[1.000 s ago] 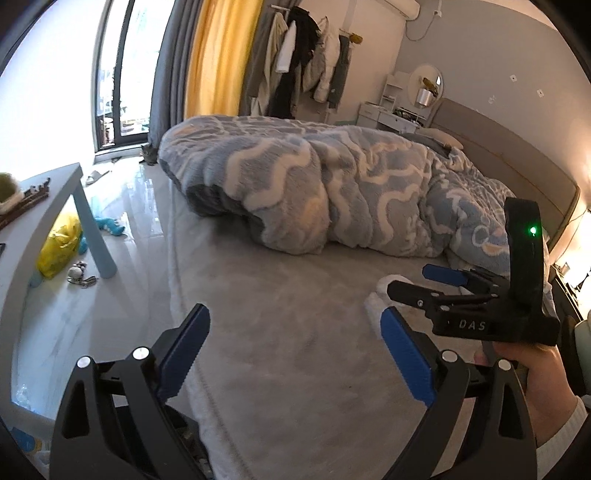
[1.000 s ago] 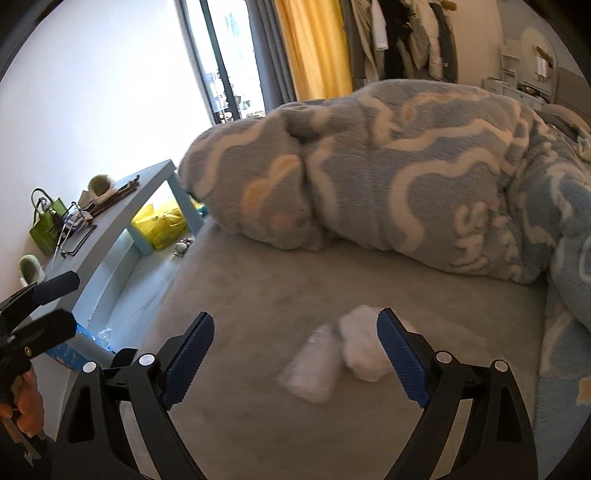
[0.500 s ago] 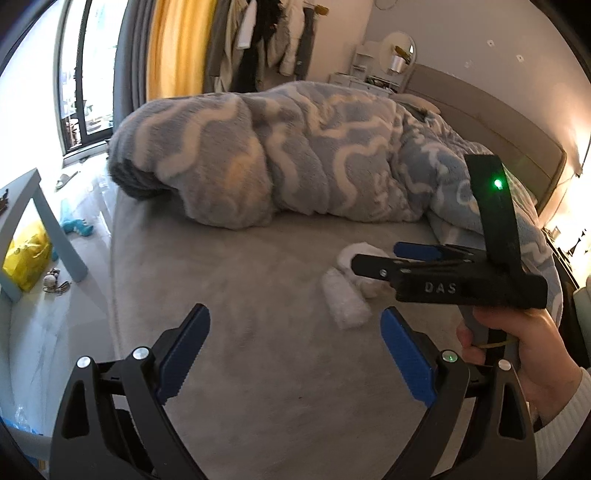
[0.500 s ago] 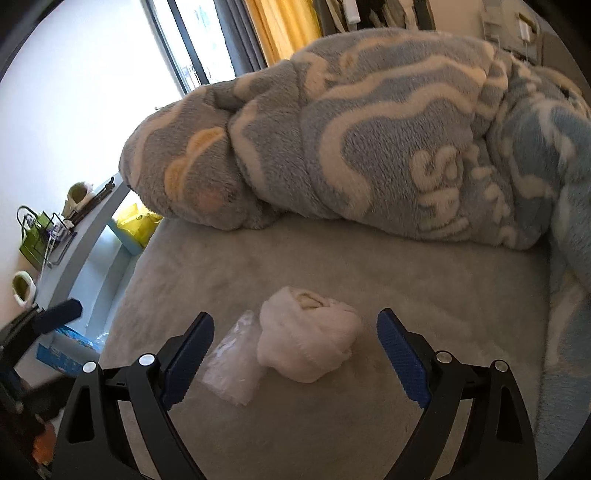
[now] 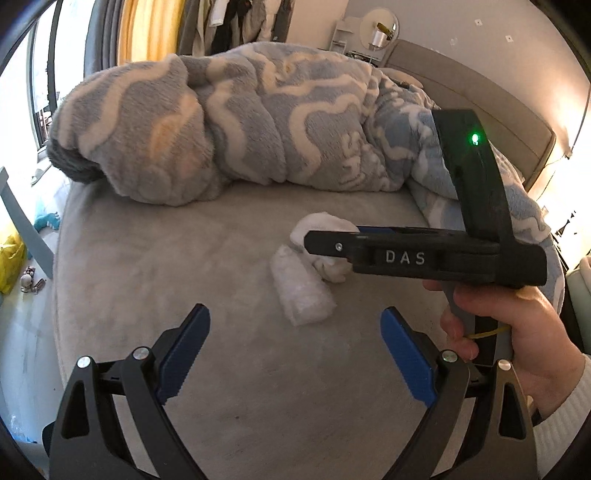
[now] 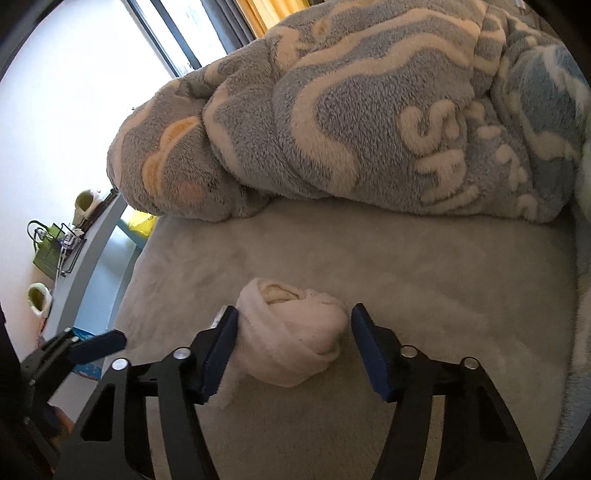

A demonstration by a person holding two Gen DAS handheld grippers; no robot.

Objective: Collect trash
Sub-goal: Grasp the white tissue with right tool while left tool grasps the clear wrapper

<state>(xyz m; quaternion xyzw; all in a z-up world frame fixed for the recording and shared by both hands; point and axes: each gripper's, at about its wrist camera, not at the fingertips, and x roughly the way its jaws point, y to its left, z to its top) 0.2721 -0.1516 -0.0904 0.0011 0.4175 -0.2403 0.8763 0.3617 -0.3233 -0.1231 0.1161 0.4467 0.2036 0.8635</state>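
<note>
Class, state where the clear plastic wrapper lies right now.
In the left wrist view the clear plastic wrapper lies mid-frame on the grey bed sheet, touching the near side of the white rolled cloth, ahead of the open left tongs.

The bed (image 6: 406,266) sheet is plain pale grey. Between the right gripper (image 6: 291,350) fingers (image 6: 218,354), which carry blue pads on black frames, lies a white fuzzy bundle (image 6: 291,339) with a cream patch at its top opening. Just left of the left-hand finger, a clear whitish plastic bag (image 5: 301,291) shows. Beyond the fingers, the blanket (image 6: 369,110) is grey-blue with cream wavy bands, cream lettering and orange-pink patches. The left gripper (image 5: 295,354) fingers (image 5: 406,362) are likewise blue on black. The right gripper body bears white "DAS" lettering and a green light. Far left of the fingers: a yellow bag (image 5: 11,262), a green bag (image 6: 48,254), and a grey-blue surface (image 6: 92,240). The curtain (image 5: 147,33) is yellow. The sleeve (image 5: 569,421) is white.
</note>
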